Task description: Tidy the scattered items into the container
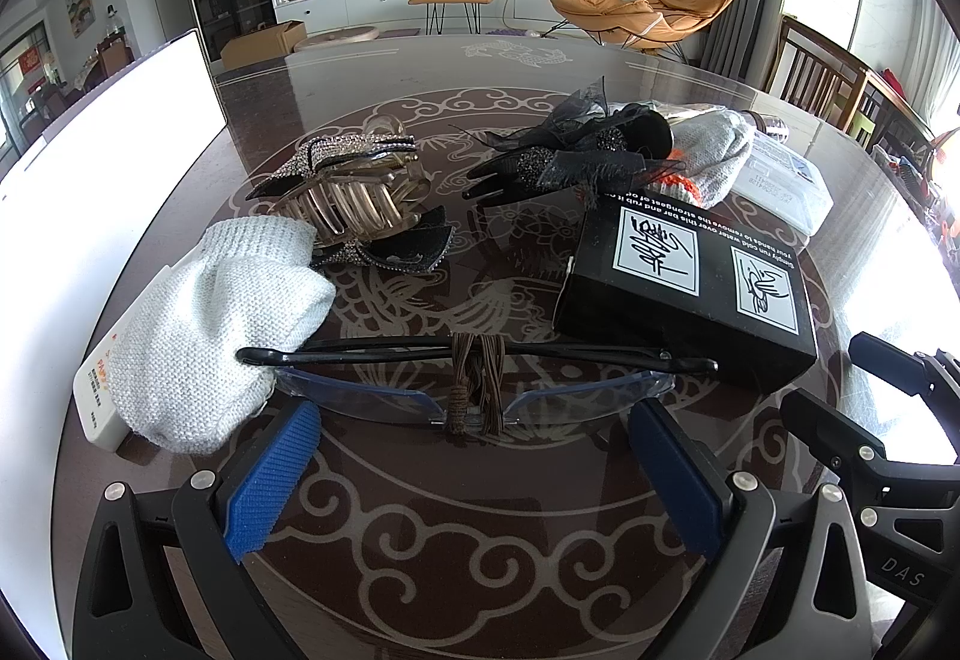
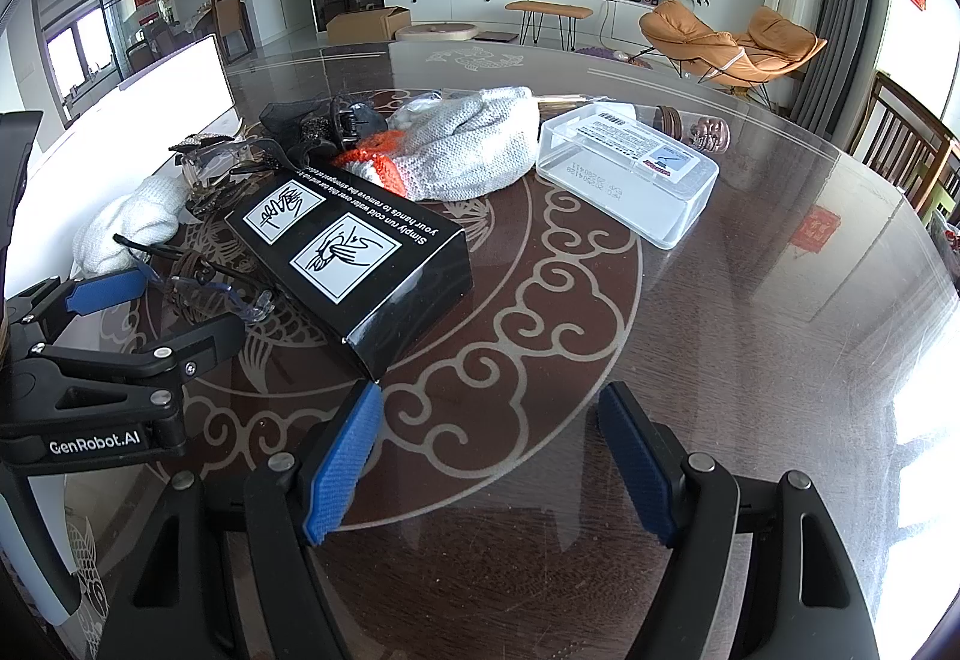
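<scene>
Safety glasses with a brown hair tie draped over them lie just ahead of my open left gripper; nothing sits between its blue pads. A white knit glove, a rhinestone hair claw, a black bow clip and a black printed box are spread beyond. The white container stands at the left. My right gripper is open over bare table, its left pad near the corner of the black box. The left gripper shows beside the glasses.
A grey and orange glove and a clear lidded plastic box lie further back, with a small brown figurine behind. A small white packet lies under the white glove. Wooden chairs stand at the glass table's right edge.
</scene>
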